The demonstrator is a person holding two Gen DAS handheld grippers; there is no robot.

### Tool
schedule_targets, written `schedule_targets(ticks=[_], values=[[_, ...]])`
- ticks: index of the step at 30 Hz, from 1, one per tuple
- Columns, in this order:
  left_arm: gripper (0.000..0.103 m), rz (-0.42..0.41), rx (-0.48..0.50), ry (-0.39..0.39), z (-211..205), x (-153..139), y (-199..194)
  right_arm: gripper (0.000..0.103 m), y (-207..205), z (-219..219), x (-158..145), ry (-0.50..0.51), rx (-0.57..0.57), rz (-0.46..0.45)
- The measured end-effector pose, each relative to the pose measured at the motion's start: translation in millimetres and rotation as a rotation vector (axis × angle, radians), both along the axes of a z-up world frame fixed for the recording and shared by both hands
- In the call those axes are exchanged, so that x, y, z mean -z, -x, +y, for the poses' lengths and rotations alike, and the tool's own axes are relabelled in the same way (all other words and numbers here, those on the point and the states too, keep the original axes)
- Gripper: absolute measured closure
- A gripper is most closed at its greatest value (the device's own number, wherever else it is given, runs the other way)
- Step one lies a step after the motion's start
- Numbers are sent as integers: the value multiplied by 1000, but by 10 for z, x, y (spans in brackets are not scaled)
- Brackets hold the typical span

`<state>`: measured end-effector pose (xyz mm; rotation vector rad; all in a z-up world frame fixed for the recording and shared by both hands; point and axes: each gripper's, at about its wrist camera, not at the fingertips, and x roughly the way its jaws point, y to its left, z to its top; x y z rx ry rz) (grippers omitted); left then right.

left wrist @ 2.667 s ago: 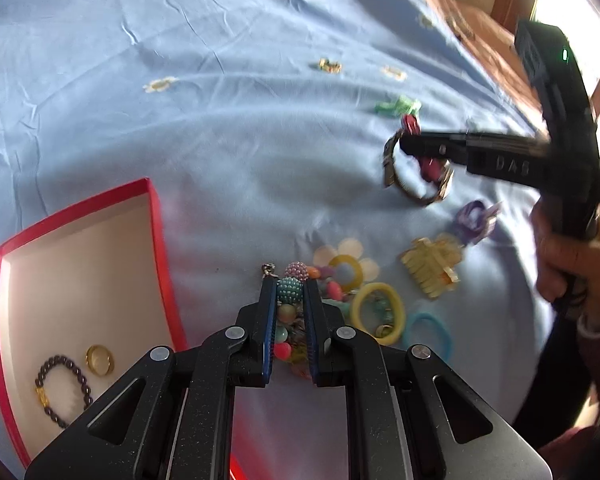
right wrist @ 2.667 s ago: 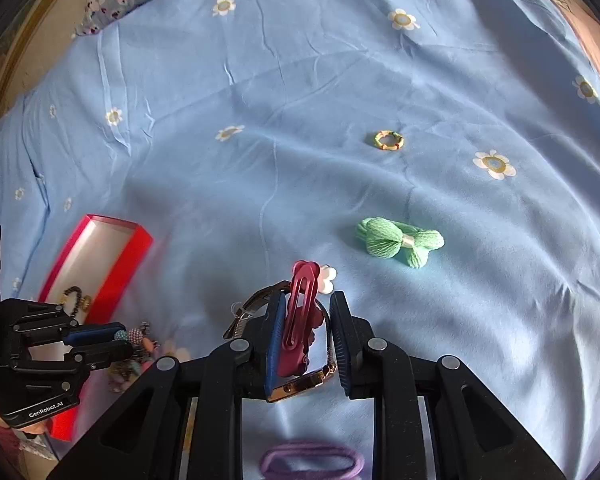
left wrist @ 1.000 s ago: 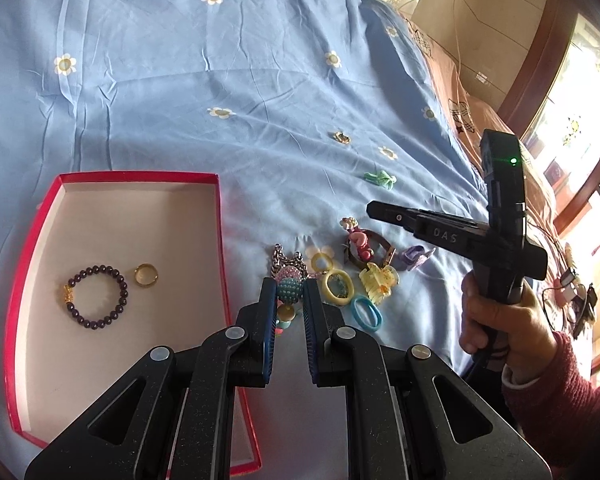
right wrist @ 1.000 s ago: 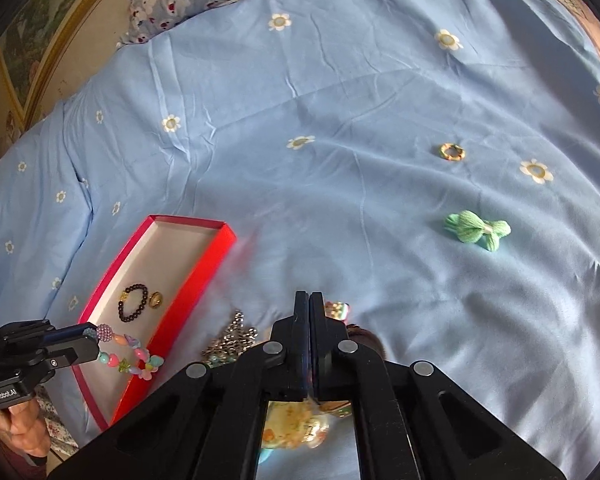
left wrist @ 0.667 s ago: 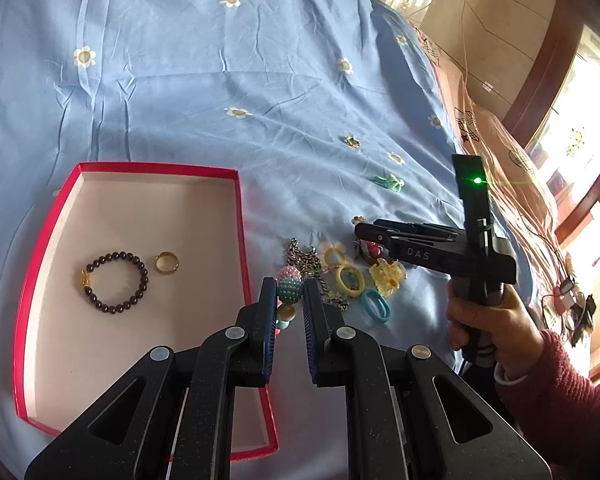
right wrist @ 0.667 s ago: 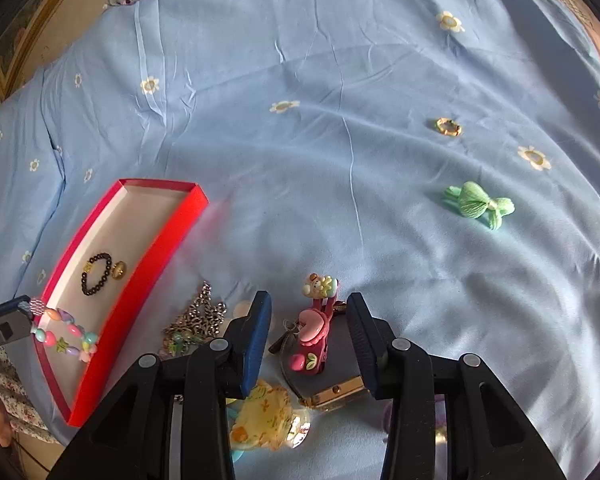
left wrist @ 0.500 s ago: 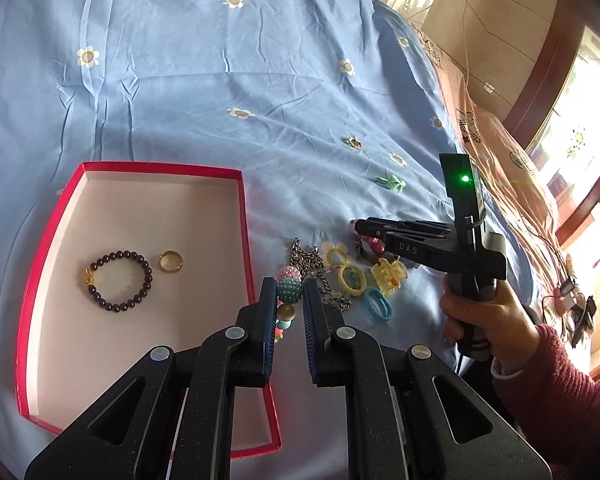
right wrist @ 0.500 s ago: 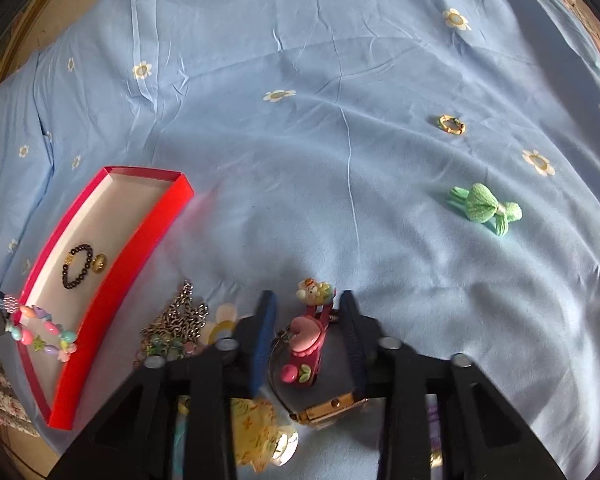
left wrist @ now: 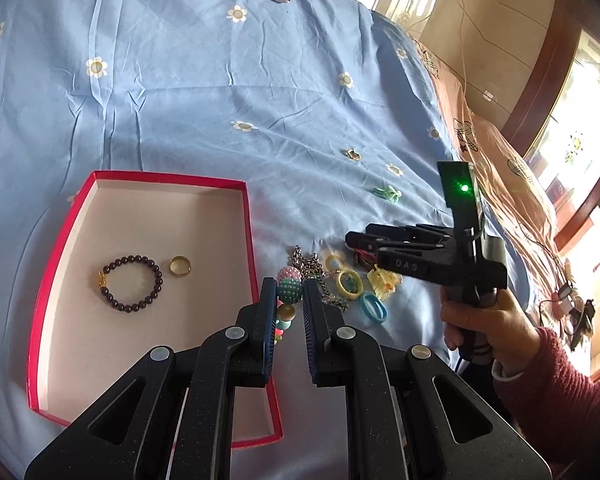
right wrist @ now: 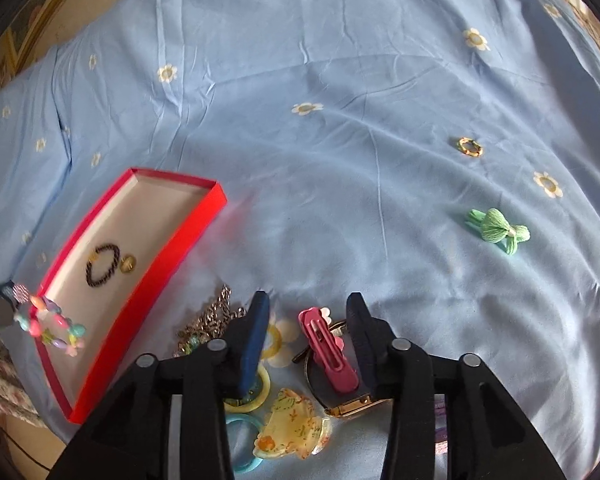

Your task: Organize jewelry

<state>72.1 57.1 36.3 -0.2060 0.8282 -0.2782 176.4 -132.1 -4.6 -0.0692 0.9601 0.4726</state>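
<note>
Pinching the multicoloured bead bracelet [left wrist: 288,290] between left gripper [left wrist: 287,304] jaws, just right of red box [left wrist: 249,216]; spread wide, right gripper [right wrist: 307,318] straddling pink hair clip [right wrist: 327,350], long axis along the fingers.

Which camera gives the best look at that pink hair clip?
The right wrist view: the pink hair clip lies whole between the open right gripper. The left wrist view hides it almost completely behind that gripper.
</note>
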Motion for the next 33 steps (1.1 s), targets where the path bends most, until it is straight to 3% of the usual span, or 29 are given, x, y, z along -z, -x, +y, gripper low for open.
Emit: schedule_targets(ticks=[6, 7, 8, 13, 21, 26, 30, 33], values=[[92, 6, -6, 10, 20, 34, 29, 66, 39, 287, 175, 185, -89, -11], [92, 6, -7, 11, 24, 37, 32, 70, 37, 299, 195, 206, -91, -19], [92, 6, -8, 11, 28, 40, 36, 83, 35, 312, 206, 232, -92, -32], [92, 2, -19, 15, 69, 42, 50, 103, 40, 218, 98, 196, -67, -57], [92, -11, -27, 17, 107, 12, 80, 103, 54, 62, -108, 46, -32, -47], [92, -8, -25, 26, 111, 34, 93, 96, 1, -51, -76, -8, -31, 28], [92, -5, -18, 29, 98, 63, 90, 69, 98, -314, -71, -7, 16, 38], [92, -1, -11, 33, 64, 92, 62, 68, 210, -471, -40, 9, 48, 38]])
